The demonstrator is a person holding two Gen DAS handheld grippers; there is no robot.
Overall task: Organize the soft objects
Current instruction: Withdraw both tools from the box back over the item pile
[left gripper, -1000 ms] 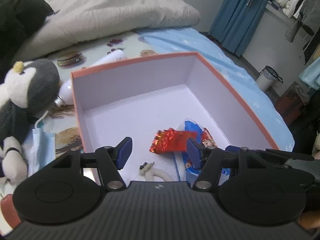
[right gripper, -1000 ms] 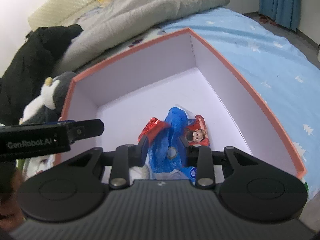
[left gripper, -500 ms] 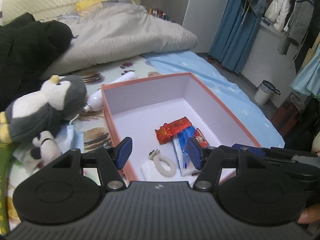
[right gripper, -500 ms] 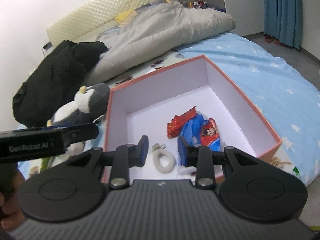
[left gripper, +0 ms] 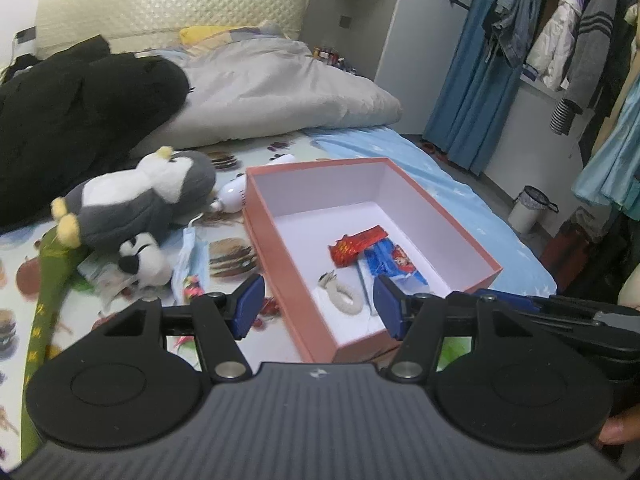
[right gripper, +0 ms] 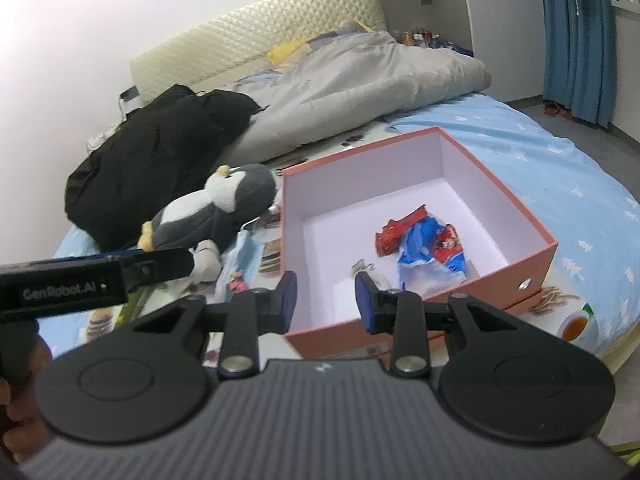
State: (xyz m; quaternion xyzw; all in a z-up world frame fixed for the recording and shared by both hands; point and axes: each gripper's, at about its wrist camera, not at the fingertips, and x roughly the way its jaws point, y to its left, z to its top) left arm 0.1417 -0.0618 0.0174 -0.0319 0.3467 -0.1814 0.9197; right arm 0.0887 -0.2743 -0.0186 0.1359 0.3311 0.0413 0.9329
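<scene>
Bedroom clutter fills both views now that I've pulled back from the pink box (left gripper: 420, 204), leaving the red wrapper (left gripper: 358, 243) and blue packet (left gripper: 390, 264) inside. My left gripper (left gripper: 316, 304) and right gripper (right gripper: 326, 298) both stand apart, empty. Next, probably the plush penguin (left gripper: 136, 200) lying beside the box.

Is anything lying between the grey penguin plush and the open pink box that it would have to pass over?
Nothing tall. The penguin plush lies just left of the pink box. Only a white bottle and a flat blue face mask sit near the box's left wall. Both grippers, left gripper and right gripper, are open and empty.
</scene>
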